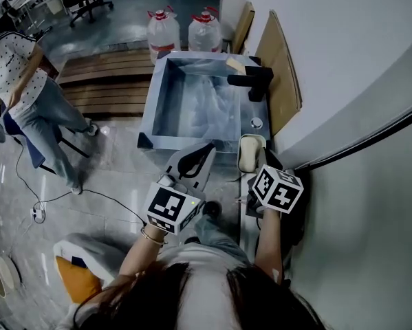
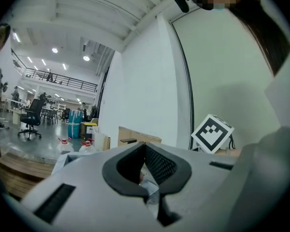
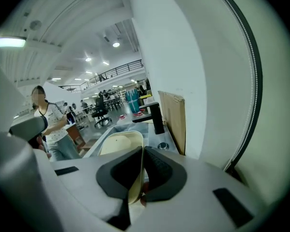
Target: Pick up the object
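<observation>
A cream dish (image 1: 250,151) with rounded corners is held over the counter strip at the near right corner of the steel sink (image 1: 166,74). My right gripper (image 1: 255,162) is shut on its near rim; in the right gripper view the dish (image 3: 118,141) runs away from the jaws and its edge sits between the pads of my right gripper (image 3: 141,173). My left gripper (image 1: 207,148) hovers just left of the dish, over the sink's front edge. In the left gripper view the jaws of my left gripper (image 2: 145,178) meet with nothing clearly held.
A black faucet (image 1: 250,80) stands at the sink's right rim, with a drain fitting (image 1: 256,122) beside it. Cardboard sheets (image 1: 278,67) lean on the white wall at the right. Two water jugs (image 1: 163,33) and a wooden pallet (image 1: 102,81) lie beyond. A person (image 1: 27,95) stands at left.
</observation>
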Motion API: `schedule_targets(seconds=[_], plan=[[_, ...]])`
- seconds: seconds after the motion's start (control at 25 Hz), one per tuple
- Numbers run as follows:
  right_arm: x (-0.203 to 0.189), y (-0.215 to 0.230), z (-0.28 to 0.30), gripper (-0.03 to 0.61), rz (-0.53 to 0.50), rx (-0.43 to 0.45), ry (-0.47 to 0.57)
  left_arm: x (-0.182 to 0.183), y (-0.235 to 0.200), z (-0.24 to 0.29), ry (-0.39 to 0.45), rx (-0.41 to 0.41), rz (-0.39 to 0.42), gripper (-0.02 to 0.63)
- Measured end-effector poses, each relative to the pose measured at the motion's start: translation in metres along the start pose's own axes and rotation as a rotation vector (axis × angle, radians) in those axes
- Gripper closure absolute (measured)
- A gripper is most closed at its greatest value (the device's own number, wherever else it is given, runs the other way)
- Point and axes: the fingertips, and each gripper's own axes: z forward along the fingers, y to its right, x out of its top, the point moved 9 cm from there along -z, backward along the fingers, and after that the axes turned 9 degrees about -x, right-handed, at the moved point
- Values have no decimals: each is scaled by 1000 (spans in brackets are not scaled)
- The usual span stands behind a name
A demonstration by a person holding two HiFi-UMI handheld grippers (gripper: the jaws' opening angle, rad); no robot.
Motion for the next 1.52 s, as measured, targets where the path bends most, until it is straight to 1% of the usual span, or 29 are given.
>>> schedule_targets(seconds=[0.52,0.88,1.52], plan=[[-6,-19,-79,545,2,35,74,11,41,-54,37,-5,28,604],[-19,-29,-131,545,-4,55,117,12,71,-93,46,4,54,604],[-43,-55,-200,545,-18,80,163,11,109,-158,61,0,85,604]])
